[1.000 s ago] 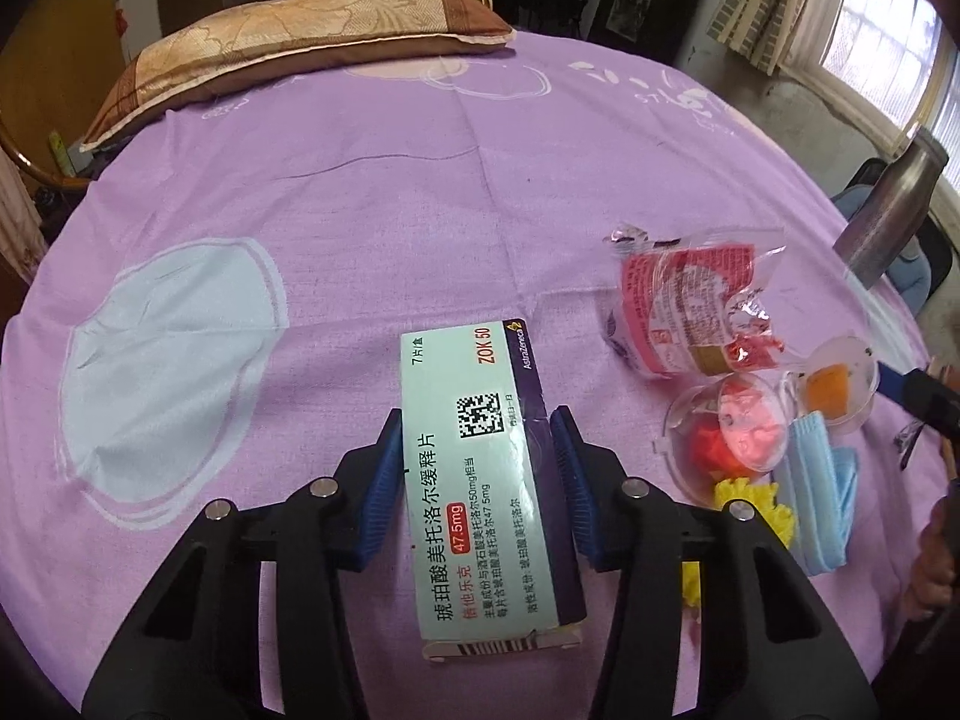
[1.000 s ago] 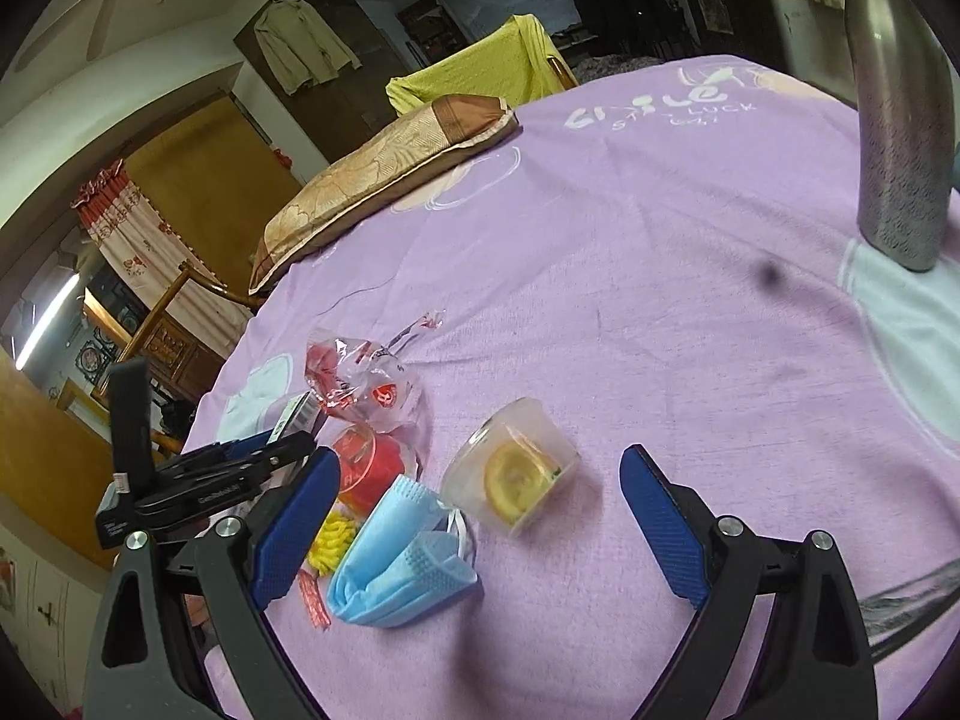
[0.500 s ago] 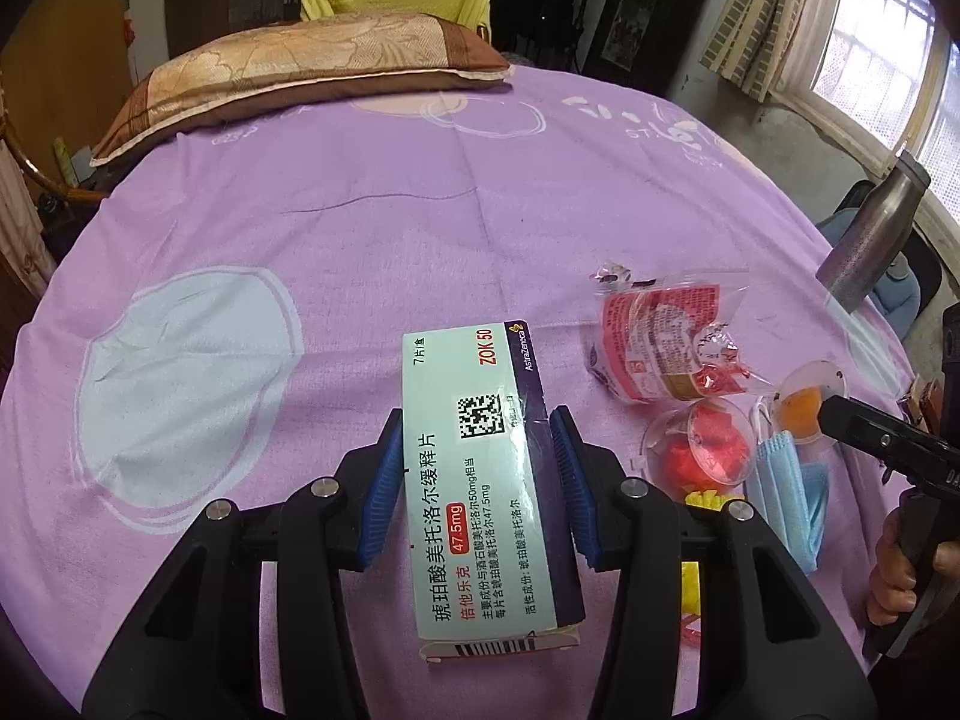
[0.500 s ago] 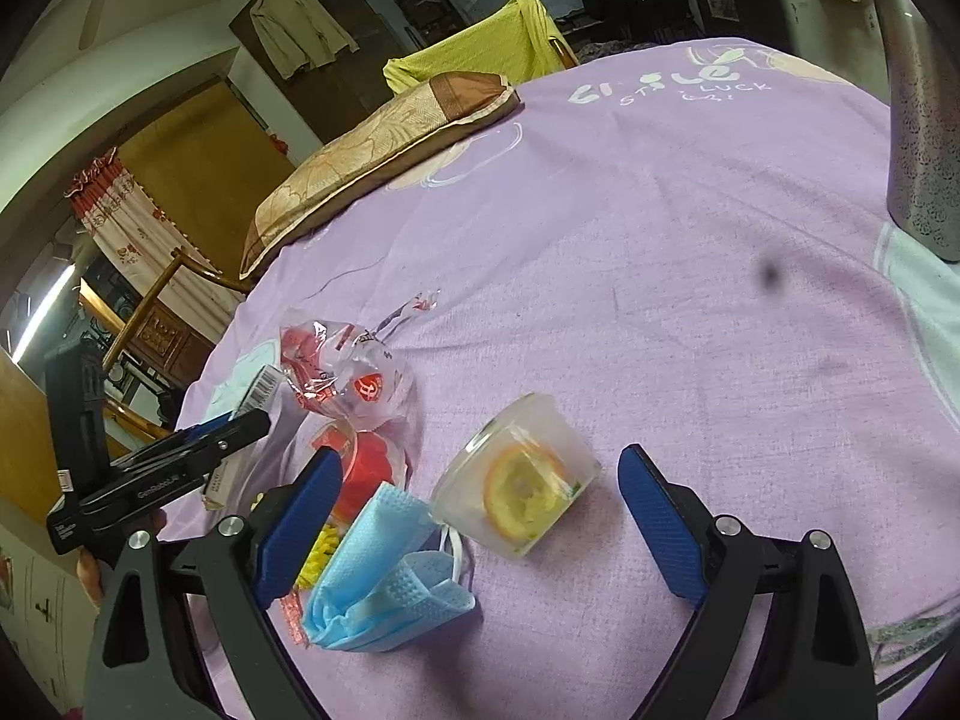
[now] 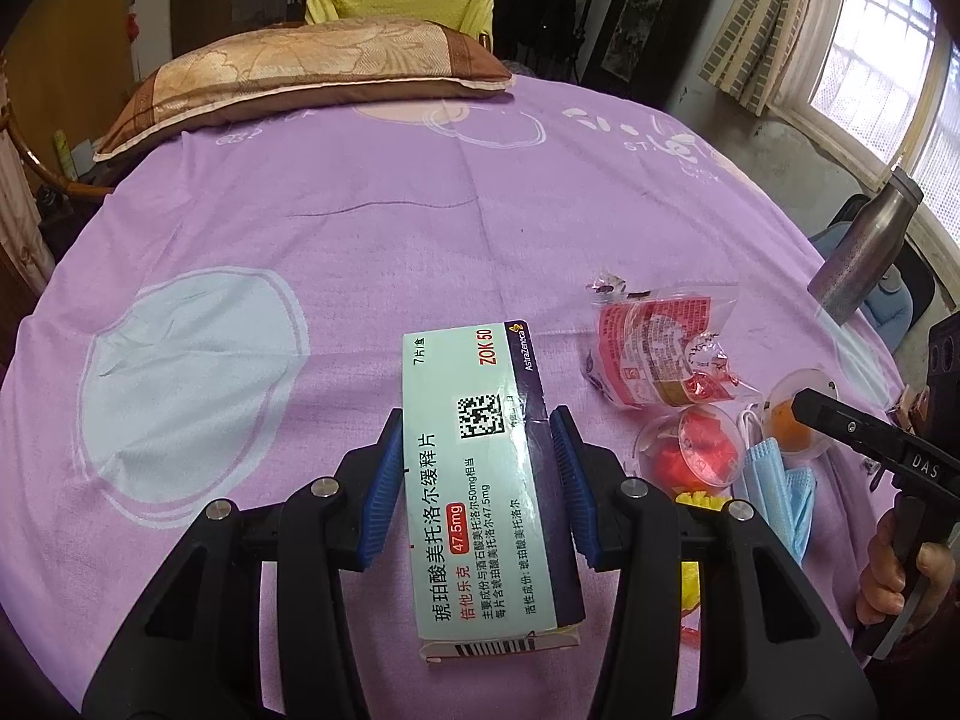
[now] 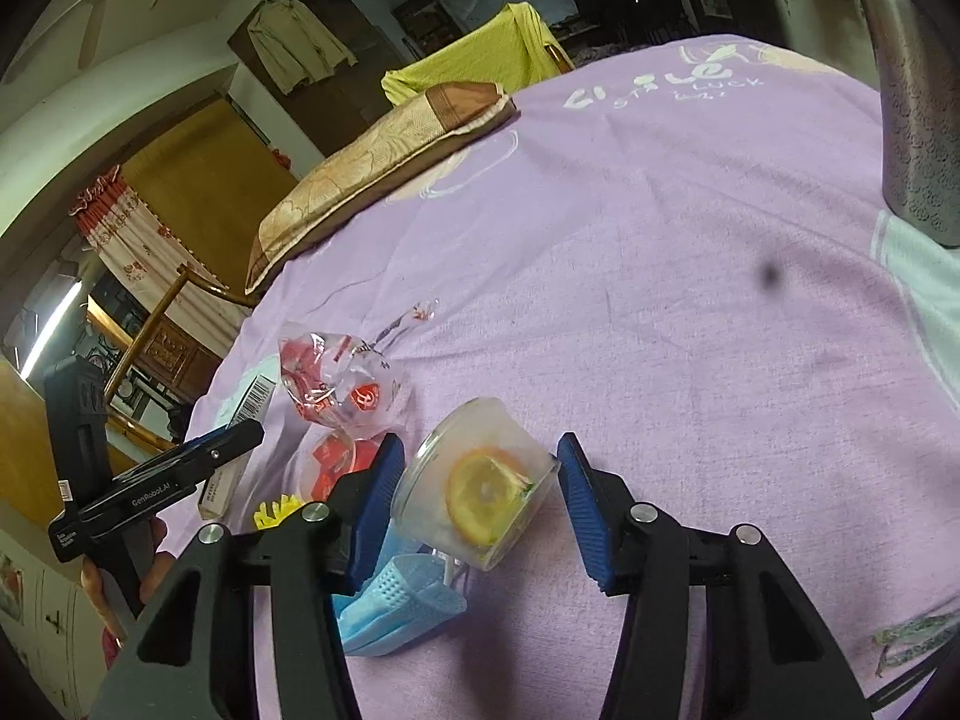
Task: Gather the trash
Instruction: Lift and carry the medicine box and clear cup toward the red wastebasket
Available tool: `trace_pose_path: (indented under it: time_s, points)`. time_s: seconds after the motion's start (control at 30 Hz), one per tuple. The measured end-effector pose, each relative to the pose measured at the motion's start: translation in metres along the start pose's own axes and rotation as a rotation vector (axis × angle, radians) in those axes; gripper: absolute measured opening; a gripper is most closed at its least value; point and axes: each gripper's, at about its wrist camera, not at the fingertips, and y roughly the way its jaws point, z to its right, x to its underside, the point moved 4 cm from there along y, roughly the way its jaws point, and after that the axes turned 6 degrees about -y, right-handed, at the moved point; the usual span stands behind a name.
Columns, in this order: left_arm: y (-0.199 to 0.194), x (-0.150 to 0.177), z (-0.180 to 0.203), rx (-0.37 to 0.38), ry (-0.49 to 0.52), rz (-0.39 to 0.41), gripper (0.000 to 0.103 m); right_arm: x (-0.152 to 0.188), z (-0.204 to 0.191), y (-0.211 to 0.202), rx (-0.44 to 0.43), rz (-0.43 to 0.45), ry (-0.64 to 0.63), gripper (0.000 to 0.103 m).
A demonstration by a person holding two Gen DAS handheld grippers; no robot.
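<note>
While the left tongs [image 5: 477,480] clamp the medicine box [image 5: 480,468] lengthwise (barcode end rearward), the right tongs [image 6: 477,501] straddle the tipped cup [image 6: 480,492], unclosed.

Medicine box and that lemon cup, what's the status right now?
Left hand-held gripper shut on medicine box. Right hand-held gripper open, straddling lemon cup, not clamped. Blue mask underneath, nothing blocking.

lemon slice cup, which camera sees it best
Right wrist: the clear cup with the lemon slice lies on its side between the right gripper fingers. Left wrist shows only its orange-tinted rim behind that gripper's finger.
</note>
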Motion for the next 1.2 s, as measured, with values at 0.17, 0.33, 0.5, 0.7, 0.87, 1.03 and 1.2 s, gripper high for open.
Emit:
trace_pose_path:
  time_s: [0.17, 0.33, 0.5, 0.7, 0.87, 1.03, 1.2]
  points:
    - [-0.007, -0.001, -0.001, 0.016, -0.010, 0.021, 0.048, -0.001, 0.001, -0.008, 0.002, 0.040, 0.004, 0.053]
    - [-0.014, -0.002, -0.001, 0.031, -0.015, 0.041, 0.048, 0.001, 0.000, -0.015, -0.002, 0.044, 0.015, 0.053]
    - [-0.019, -0.002, 0.002, 0.050, -0.010, 0.054, 0.048, 0.003, -0.003, -0.035, 0.011, 0.074, 0.013, 0.053]
    - [-0.024, 0.008, 0.018, 0.047, 0.029, 0.055, 0.048, 0.011, -0.003, -0.066, 0.021, 0.103, 0.014, 0.053]
    - [-0.037, 0.019, 0.035, 0.074, 0.031, 0.060, 0.048, 0.021, 0.000, -0.101, 0.030, 0.150, 0.019, 0.053]
    - [-0.058, 0.031, 0.066, 0.104, 0.063, 0.082, 0.048, 0.037, 0.006, -0.144, 0.047, 0.206, 0.022, 0.052]
    - [-0.075, 0.042, 0.104, 0.147, 0.111, 0.096, 0.048, 0.053, 0.015, -0.190, 0.073, 0.265, 0.028, 0.052]
